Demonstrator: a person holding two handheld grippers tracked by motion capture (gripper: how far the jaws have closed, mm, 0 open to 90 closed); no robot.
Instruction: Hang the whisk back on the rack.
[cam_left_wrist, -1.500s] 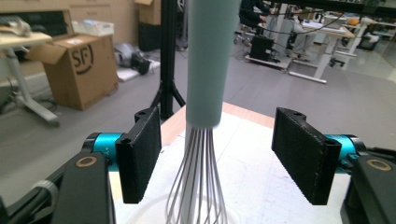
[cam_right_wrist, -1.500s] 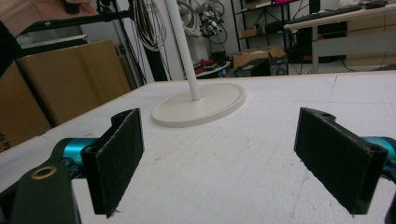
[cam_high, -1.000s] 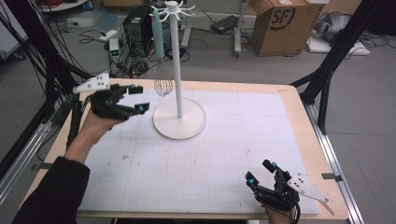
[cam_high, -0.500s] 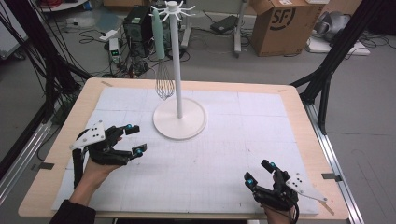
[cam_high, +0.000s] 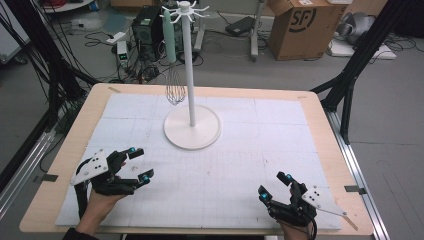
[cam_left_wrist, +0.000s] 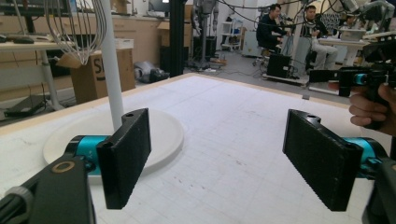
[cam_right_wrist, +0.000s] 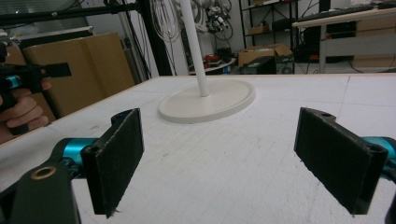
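A white hook stand (cam_high: 191, 75) with a round base (cam_high: 192, 131) rises at the back middle of the mat. A wire whisk (cam_high: 174, 85) with a pale green handle hangs from one of its top hooks, left of the pole. My left gripper (cam_high: 140, 164) rests low at the front left, open and holding nothing. My right gripper (cam_high: 276, 186) sits at the front right, open as well. In the left gripper view the stand's pole (cam_left_wrist: 112, 65) and whisk wires (cam_left_wrist: 77, 28) are ahead to the left. The right gripper view has the base (cam_right_wrist: 208, 101) straight ahead.
A white gridded mat (cam_high: 210, 165) covers the wooden table (cam_high: 330, 145). Beyond the far edge are cables, a power strip and a cardboard box (cam_high: 300, 25) on the floor. Black frame legs (cam_high: 350, 75) stand at the right. People sit at desks far behind in the left gripper view.
My left gripper has come away from the stand and down to the front left of the mat, staying open. The whisk stays hanging on the stand. The right gripper has barely moved.
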